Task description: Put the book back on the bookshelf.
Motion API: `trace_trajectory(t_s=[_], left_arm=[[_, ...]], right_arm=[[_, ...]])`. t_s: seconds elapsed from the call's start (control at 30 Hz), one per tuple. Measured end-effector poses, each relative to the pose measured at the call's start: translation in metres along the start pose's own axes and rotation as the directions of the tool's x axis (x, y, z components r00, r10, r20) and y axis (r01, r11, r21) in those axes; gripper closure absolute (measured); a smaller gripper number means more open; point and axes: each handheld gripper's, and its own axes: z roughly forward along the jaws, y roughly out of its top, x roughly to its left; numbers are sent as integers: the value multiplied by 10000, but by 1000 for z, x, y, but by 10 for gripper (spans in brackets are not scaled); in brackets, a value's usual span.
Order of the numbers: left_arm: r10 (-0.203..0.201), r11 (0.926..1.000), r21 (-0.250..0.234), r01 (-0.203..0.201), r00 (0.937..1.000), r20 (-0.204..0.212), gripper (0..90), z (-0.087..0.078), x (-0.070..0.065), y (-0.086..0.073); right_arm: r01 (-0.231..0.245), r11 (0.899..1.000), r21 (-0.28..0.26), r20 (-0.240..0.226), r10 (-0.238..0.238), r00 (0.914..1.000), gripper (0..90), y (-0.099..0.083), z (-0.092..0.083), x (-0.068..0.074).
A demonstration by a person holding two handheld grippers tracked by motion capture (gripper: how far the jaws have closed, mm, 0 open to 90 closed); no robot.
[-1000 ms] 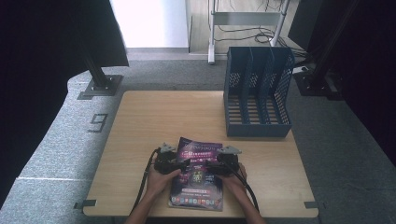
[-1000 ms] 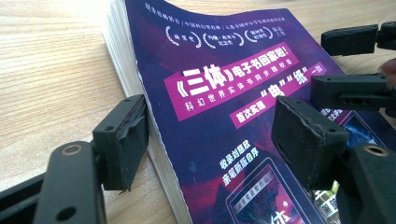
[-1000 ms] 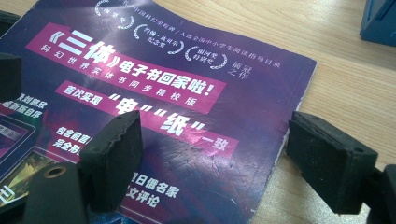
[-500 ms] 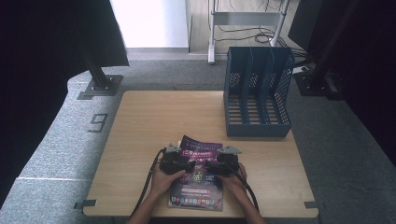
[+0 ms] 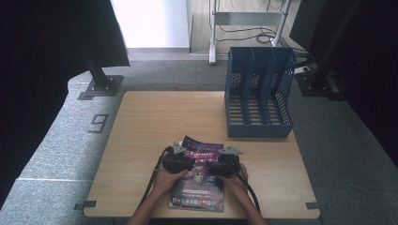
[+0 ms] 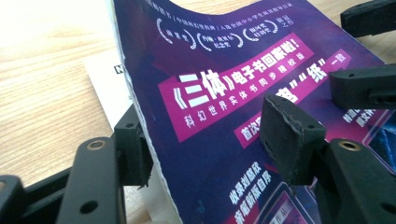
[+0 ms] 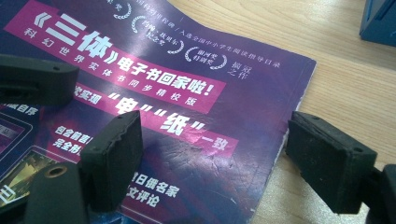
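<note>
**Left edge of magazine lifted, jaws narrowing**

Now closer in than a second ago: left gripper (image 5: 184,161) shifted inward onto the magazine (image 5: 199,180), its jaws just closing, one pad under the raised left edge (image 6: 140,121), one above the cover, neither pressing yet. Right gripper (image 5: 224,164) unmoved beside the right edge, jaws apart, one pad over the cover, one over bare wood past the edge (image 7: 289,126). Magazine itself unmoved, lying flat apart from its raised left edge, at the near edge of the table (image 5: 155,117), well short of the blue file rack (image 5: 258,93) and to its near left. Long axis running near-to-far, tilted slightly, title end toward the rack side.
</note>
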Motion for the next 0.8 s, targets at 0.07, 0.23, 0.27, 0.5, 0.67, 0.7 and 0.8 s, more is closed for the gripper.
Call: trace_trajectory(t_s=[0.07,0.23,0.27,0.5,0.67,0.7,0.8], left_arm=[[18,10000,-65,-18,10000,-68,407,0,0,0],[34,10000,-87,-35,9998,-181,430,4,-1,2],[30,10000,-75,-32,9999,-166,431,4,-1,2],[125,9999,-67,-127,9996,-258,479,6,-2,6],[249,9995,-183,-255,9992,-327,573,4,-4,7],[274,9994,-179,-280,9991,-310,584,4,-4,7],[268,9995,-138,-270,9995,-195,598,4,-4,8]], right_arm=[[-1,10000,0,0,1,10000,184,0,0,0],[-2,10000,0,-2,2,10000,185,0,0,0],[-3,10000,-2,1,3,10000,185,0,0,0],[-4,10000,0,-2,4,10000,185,0,0,0],[-7,10000,0,-4,7,10000,185,0,0,0],[-8,10000,0,-3,8,10000,185,0,0,0],[-8,10000,2,-2,8,10000,185,0,0,0]])
